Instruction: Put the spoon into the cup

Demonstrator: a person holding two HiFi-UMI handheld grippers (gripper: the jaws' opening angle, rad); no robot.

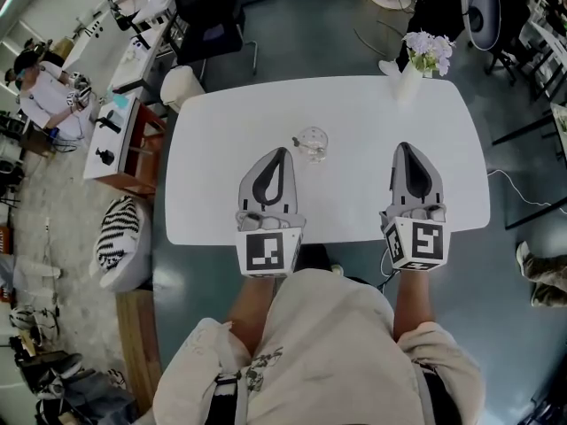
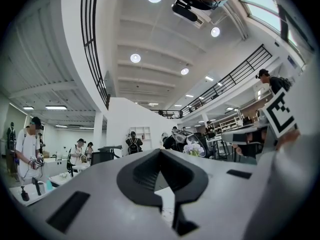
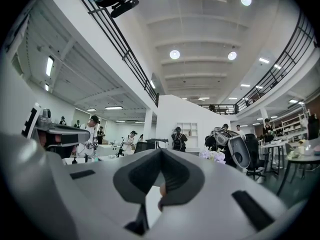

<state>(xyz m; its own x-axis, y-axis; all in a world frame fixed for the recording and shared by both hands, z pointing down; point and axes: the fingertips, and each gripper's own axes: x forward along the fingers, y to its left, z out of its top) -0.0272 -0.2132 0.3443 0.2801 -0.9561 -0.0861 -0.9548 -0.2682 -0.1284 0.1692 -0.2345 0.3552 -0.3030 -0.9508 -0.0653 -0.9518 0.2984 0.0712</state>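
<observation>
A small clear glass cup stands near the middle of the white table. I cannot make out the spoon for certain; something pale shows inside the cup. My left gripper lies level over the table's near edge, just left of the cup and short of it, its jaws shut with nothing between them. My right gripper lies level further right, also shut and empty. In the left gripper view the left gripper has its tips together, and so does the right gripper in the right gripper view.
A white vase of pale flowers stands at the table's far right edge, with the flowers and flowers also in the two gripper views. Office chairs and workbenches with people surround the table.
</observation>
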